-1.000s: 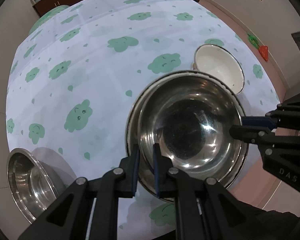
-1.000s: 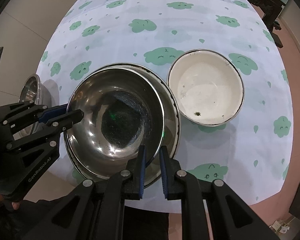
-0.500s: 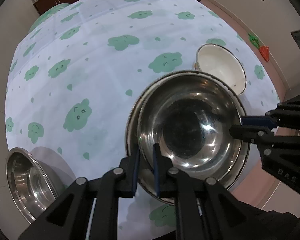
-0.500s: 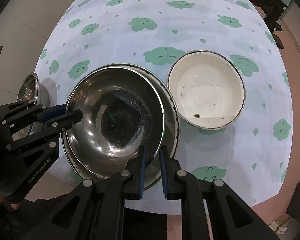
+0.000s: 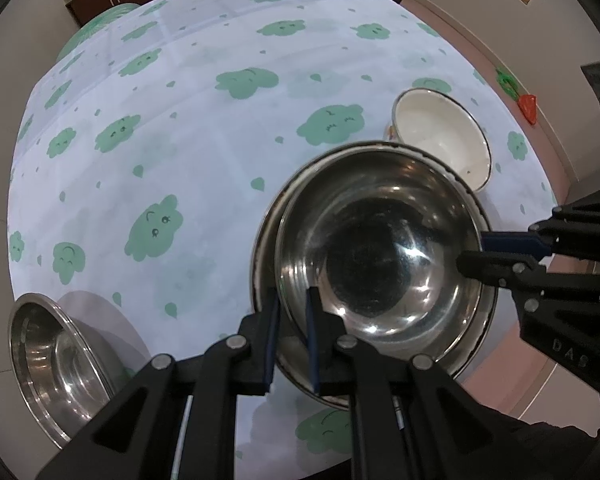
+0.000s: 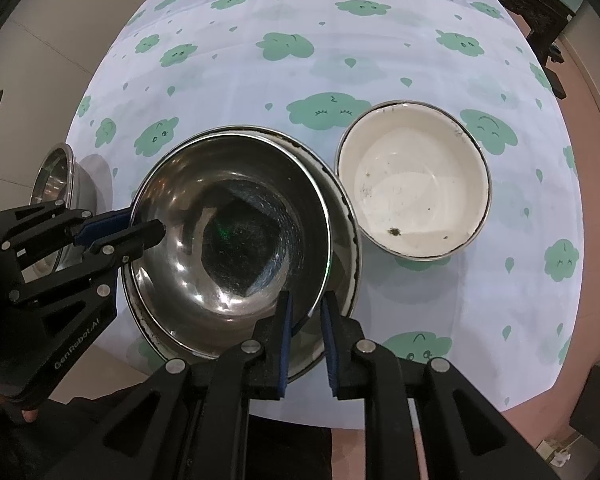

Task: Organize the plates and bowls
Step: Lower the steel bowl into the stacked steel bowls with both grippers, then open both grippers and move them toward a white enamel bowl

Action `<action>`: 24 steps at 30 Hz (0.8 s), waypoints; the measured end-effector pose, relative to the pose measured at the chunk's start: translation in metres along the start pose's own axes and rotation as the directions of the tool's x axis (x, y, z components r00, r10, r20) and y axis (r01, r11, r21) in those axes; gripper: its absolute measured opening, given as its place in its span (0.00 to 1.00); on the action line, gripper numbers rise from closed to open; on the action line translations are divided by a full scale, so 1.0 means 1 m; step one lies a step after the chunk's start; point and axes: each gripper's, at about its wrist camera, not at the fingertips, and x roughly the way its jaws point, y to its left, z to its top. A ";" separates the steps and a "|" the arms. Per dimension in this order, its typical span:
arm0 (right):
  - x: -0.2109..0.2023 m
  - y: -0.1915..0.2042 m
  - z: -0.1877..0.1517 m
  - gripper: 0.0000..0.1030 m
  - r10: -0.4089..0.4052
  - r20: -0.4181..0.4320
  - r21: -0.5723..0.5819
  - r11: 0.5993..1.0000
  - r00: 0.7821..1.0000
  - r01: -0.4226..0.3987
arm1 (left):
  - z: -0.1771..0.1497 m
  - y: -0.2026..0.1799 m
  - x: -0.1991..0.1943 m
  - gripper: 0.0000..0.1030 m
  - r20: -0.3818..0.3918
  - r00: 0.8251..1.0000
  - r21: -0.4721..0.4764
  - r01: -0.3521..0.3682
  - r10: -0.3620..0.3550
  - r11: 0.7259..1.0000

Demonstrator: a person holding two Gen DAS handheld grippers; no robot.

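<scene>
The steel bowl (image 5: 380, 256) is round and shiny, its inside scuffed dark at the bottom, with bright glints on the wall. It sits nested in a wider, shallower metal dish (image 6: 340, 240) with a dark, chipped rim, at the near edge of the table (image 5: 204, 152).

The left gripper (image 5: 290, 334) pinches the bowl's rim, one blue pad inside and one outside. The right gripper (image 6: 306, 332) straddles the opposite rim, and its jaws are opening; a gap shows between the outer pad and the rim, so the pads no longer press.

Just beside the dish, toward the right hand's side, stands a white enamel bowl (image 6: 414, 184) with a dark rim and a few dark specks inside. It looks close to the dish but whether they touch is unclear. Well apart, on the left hand's side at the table's edge, stands a second, smaller steel bowl (image 5: 56, 364). The cloth is pale with green smiling clouds.
</scene>
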 end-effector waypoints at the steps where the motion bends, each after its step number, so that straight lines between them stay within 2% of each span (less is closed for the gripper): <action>1: 0.000 0.000 0.000 0.17 0.000 0.000 0.000 1.000 1.000 0.000 | 0.000 0.001 0.000 0.10 -0.002 1.000 -0.004 0.004 -0.004 1.000; 3: 0.000 0.000 0.001 0.17 -0.001 -0.003 0.004 1.000 1.000 0.001 | -0.001 0.000 0.000 0.16 -0.003 1.000 -0.005 0.011 -0.011 1.000; 8: 0.001 0.000 0.003 0.18 -0.003 -0.011 0.008 1.000 1.000 0.004 | -0.001 0.000 -0.002 0.16 -0.004 1.000 -0.003 0.016 -0.016 1.000; 13: -0.006 0.001 0.003 0.22 0.021 0.005 0.011 1.000 1.000 -0.021 | -0.001 -0.002 -0.012 0.21 0.020 0.999 0.013 0.025 -0.025 1.000; 15: -0.011 0.002 0.003 0.22 0.020 0.017 0.006 1.000 1.000 -0.021 | -0.001 -0.002 -0.018 0.33 0.039 0.999 0.028 0.018 -0.019 0.999; 17: -0.014 0.002 0.002 0.22 0.021 0.021 0.005 1.000 1.000 -0.021 | 0.000 -0.002 -0.023 0.39 0.057 0.998 0.034 0.016 -0.018 0.999; 22: -0.014 0.001 0.002 0.22 0.023 0.021 0.008 1.000 1.000 -0.023 | 0.002 0.004 -0.025 0.42 0.063 0.998 0.018 0.017 -0.018 1.000; 24: -0.016 0.003 0.001 0.22 0.036 0.032 0.006 0.999 0.999 -0.036 | 0.003 0.007 -0.025 0.50 0.063 0.998 0.003 0.018 -0.019 1.000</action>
